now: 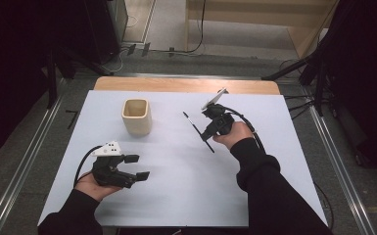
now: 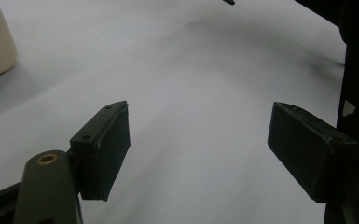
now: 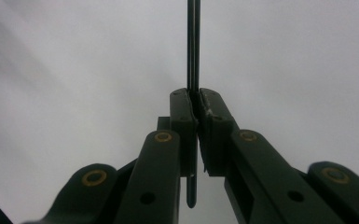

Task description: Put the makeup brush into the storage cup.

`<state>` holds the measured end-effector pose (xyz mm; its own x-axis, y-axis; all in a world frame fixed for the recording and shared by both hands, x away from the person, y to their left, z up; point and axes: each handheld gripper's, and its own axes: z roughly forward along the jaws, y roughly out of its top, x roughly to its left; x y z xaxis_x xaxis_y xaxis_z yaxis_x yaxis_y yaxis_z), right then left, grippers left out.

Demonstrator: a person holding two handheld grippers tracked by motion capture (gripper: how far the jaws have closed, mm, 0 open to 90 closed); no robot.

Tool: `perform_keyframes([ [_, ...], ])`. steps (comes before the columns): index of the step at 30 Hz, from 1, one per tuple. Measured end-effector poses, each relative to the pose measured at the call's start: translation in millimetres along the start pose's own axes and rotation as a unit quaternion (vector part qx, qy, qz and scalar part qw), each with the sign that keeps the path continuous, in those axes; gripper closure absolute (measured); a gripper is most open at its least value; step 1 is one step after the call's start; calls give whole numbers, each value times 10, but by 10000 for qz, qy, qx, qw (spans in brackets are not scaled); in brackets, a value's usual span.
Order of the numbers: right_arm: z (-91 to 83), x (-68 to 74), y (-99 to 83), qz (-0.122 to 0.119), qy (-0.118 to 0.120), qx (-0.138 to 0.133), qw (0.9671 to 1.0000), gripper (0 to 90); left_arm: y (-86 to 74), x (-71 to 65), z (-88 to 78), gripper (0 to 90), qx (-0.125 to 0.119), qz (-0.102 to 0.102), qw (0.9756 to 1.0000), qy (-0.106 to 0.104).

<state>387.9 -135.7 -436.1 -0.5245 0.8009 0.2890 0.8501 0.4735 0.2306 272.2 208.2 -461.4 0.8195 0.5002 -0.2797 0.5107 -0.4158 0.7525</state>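
Open table (image 1: 176,196) (cup (image 1: 136,116) apart)

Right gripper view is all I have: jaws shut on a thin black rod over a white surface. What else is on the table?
Observer: A beige cup stands upright, its mouth open, left of the right gripper.
Operator: Is the rod clear of the table?
Observer: I can't tell; the rod slants, far end toward the cup.
Operator: And the other gripper?
Observer: The left gripper is open, holding nothing, at the near left of the table.
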Motion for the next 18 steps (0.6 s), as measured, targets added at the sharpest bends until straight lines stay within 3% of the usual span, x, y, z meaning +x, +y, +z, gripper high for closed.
perform_keyframes([
  [6,-46,2,-166,-4,169,-175,9997,871,8,-5,2,216,-19,-65,10000,21],
  [14,-30,-37,-414,-29,396,-434,9983,872,45,2,-48,231,-233,-162,9995,132],
  [18,-15,-54,-518,2,560,-569,9968,872,46,38,-45,232,-272,-340,9990,90],
])
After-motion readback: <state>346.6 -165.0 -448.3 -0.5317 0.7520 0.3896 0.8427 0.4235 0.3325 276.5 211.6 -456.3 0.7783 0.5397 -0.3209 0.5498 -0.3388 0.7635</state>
